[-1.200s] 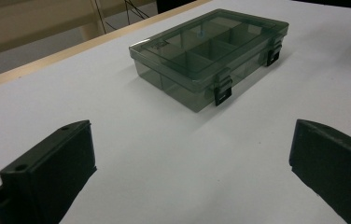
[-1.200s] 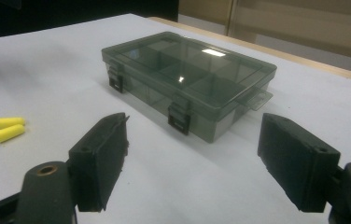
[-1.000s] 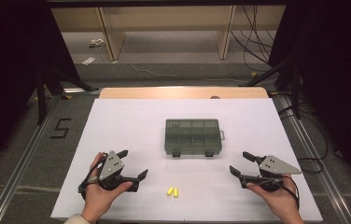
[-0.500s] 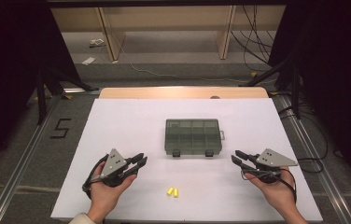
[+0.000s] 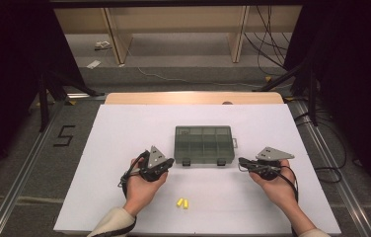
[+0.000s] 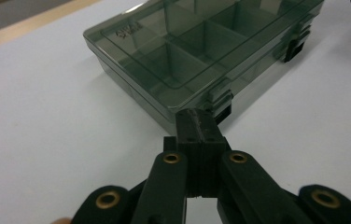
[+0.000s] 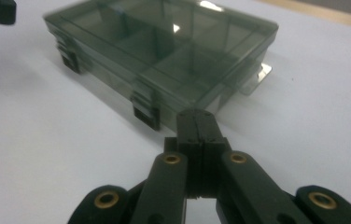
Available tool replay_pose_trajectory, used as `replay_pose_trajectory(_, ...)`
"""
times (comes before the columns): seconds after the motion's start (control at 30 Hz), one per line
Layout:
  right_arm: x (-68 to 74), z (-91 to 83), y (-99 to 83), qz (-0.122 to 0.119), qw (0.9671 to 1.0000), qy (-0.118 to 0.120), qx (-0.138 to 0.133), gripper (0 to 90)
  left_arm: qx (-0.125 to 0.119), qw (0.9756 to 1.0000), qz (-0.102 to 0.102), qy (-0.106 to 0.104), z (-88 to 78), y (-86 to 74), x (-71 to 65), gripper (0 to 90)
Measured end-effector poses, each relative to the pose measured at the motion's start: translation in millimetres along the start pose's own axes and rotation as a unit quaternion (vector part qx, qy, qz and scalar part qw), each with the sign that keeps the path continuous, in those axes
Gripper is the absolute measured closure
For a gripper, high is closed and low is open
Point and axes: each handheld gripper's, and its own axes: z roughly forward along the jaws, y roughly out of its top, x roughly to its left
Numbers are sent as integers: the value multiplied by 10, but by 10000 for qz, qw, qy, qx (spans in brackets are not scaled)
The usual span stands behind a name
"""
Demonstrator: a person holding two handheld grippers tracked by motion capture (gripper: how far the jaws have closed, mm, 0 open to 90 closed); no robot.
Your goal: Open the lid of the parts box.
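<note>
Both tools have their jaws pressed together with nothing between them, having just been closing. The left gripper sits at the near left corner of the box, its closed tips aimed at the left latch, which lies just ahead of them and seemingly not yet touched. The right gripper mirrors it at the near right corner, tips close to the right latch.

The box lies in the middle of the white table, lid down, long side running left to right, both latches on the side facing the person. Each hand is about equally near its own latch. Two small yellow pieces lie on the table closer to the person, between the hands.

Whether either tip touches the box is hard to judge, and the tinted lid makes the compartments' contents unclear.
</note>
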Motion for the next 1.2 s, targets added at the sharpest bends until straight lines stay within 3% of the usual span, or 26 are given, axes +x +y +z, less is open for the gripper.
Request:
replay_pose_trajectory(0.07, -16, 84, 13, 6, 9999, -7, 127, 900, 136, 9999, -1, 74, 115, -7, 20, 899)
replay_pose_trajectory(0.2, -42, 154, 26, -22, 9997, -94, 241, 900, 264, 9996, -9, 129, 181, -15, 25, 899)
replay_pose_trajectory(0.43, -31, 182, 22, -15, 9994, -68, 331, 900, 371, 9990, -41, 234, 170, -30, 41, 899)
replay_pose_trajectory(0.73, -20, 203, 14, -45, 9993, -47, 378, 900, 360, 9985, -78, 396, 203, -65, 90, 898)
replay_pose_trajectory(1.2, 24, 210, 31, -176, 9994, -21, 298, 900, 227, 9992, 24, 314, 214, -52, 85, 898)
